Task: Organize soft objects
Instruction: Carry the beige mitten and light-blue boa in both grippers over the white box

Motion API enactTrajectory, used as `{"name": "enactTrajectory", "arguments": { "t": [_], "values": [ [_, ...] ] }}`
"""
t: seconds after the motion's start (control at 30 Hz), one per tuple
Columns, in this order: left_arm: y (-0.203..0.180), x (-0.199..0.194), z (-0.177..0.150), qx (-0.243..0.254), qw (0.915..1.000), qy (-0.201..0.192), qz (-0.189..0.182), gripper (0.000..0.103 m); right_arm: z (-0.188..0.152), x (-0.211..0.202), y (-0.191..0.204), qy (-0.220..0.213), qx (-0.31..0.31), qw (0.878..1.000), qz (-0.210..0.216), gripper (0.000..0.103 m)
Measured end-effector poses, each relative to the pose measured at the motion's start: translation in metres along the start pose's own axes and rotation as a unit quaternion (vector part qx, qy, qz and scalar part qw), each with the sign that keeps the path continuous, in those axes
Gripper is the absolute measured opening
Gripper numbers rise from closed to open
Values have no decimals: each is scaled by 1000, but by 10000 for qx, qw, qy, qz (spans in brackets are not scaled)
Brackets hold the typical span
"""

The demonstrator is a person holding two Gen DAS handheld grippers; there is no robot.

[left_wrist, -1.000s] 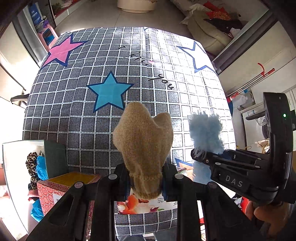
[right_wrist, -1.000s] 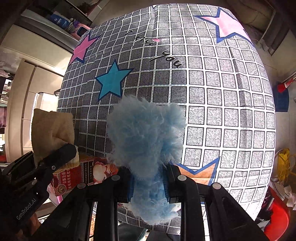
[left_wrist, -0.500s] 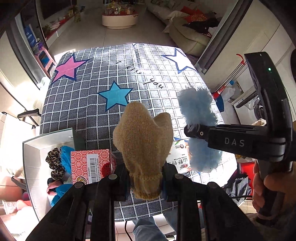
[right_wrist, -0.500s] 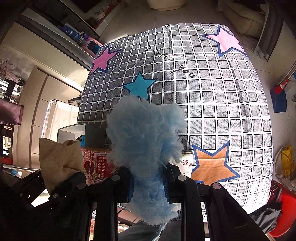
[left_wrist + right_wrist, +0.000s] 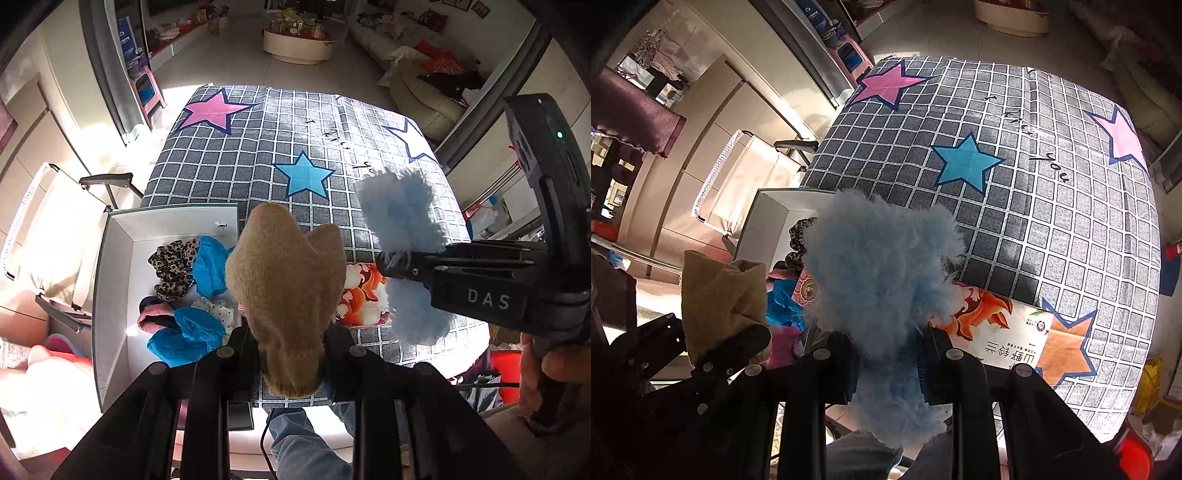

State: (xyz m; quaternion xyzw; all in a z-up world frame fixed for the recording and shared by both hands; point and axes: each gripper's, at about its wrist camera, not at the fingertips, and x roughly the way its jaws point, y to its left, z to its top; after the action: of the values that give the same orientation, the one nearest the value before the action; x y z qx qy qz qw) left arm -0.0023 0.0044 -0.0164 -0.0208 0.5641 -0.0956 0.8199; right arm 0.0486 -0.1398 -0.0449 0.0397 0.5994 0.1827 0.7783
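1. One white box (image 5: 110,280), at the near left edge of the bed, open at the top. In it I count two bright blue soft pieces (image 5: 184,334), one leopard-print scrunchie (image 5: 171,260), one pink piece and one white dotted piece; others may lie hidden underneath.
2. One tan knitted mitten (image 5: 284,291), held upright in my left gripper (image 5: 290,363), whose fingers are closed tight on its cuff. It is in the air at the box's right edge.
3. One printed carton (image 5: 1004,332) with orange flowers, lying flat on the bed's near edge, right of the box.
4. One pale blue fluffy item (image 5: 882,273), pinched at its middle by my right gripper (image 5: 886,363), fingers closed on it, held above the carton.
5. One grey checked bedspread (image 5: 1071,221) under everything. I count two pink stars, one blue, one orange and one white on it.
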Motion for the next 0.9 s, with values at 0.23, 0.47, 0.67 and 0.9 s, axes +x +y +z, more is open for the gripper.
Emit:
{"name": "enactTrajectory", "arguments": {
  "t": [0.23,0.47,0.67,0.9],
  "values": [
    [30,-5,-14,-384,9991,22,153,27,-1,11,38,162,-540,9984,26,26],
    [42,-12,-23,-542,9983,-32,207,27,-2,18,64,258,-962,9950,46,26],
    [50,-15,-26,-643,9976,-42,267,27,-2,23,79,319,-1185,9924,85,26],
    [55,-16,-28,-684,9972,-43,312,27,-1,26,84,360,-1228,9917,98,26]
  ]
}}
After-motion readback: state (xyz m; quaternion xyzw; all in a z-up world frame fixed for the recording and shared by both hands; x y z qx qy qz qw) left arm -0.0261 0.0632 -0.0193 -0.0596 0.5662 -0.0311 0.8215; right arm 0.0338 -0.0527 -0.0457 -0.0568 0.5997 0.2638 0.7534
